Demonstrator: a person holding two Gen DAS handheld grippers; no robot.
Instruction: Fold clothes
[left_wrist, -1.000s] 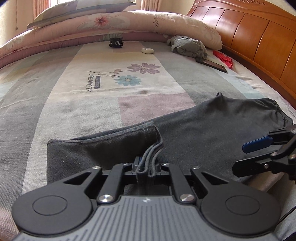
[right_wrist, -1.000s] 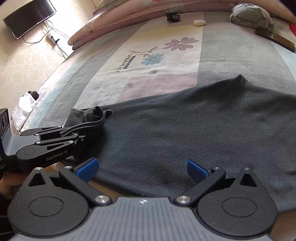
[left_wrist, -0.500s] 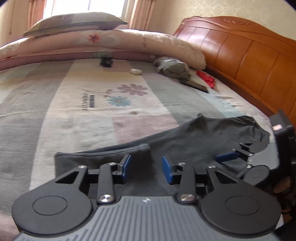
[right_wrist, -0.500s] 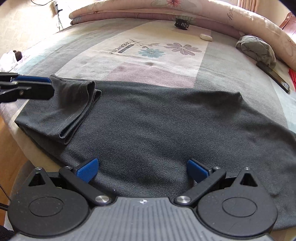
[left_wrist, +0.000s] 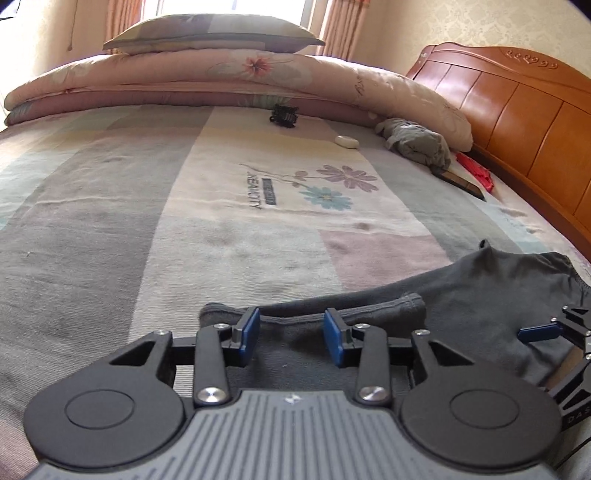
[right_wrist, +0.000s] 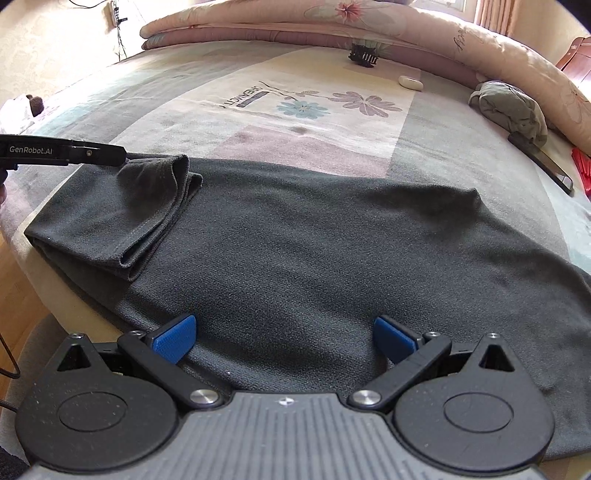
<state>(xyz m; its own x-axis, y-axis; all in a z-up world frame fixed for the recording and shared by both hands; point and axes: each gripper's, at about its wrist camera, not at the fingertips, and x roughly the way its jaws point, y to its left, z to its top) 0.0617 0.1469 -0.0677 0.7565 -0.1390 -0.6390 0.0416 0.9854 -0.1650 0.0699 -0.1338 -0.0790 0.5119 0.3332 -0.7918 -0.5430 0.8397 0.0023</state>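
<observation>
Charcoal knit, soft and limp: that is what you are working with, a dark grey garment (right_wrist: 314, 258) spread flat along the near edge of the bed (left_wrist: 184, 221), its lower hem hanging a little over the side. It looks light and will likely drape and sag wherever you lift it, so a pinch at one point will judge to drag a peak of cloth rather than carry a clean edge; take it at a hem or a corner where the layers are doubled and stitched. The cloth has a fine matte grain that should give your pads good bite and not slip. At its left end a flap (right_wrist: 147, 206) is already turned inward over the body, showing several stacked stitched edges, while the rest lies mostly smooth with a small raised wrinkle (right_wrist: 469, 195) along the far edge. Your left gripper (left_wrist: 291, 338) stands with its blue pads apart and nothing pressed between them, hovering just at the folded flap; the cloth lies beneath the gap, not in it. Your right gripper (right_wrist: 286, 338) is spread wide above the near hem, also empty. My guess is that the far right end is the next part to bring over, and both tools should grip the same edge together. A grey bundle (right_wrist: 513, 107) lies well apart near the rolled quilt (left_wrist: 258, 77).
</observation>
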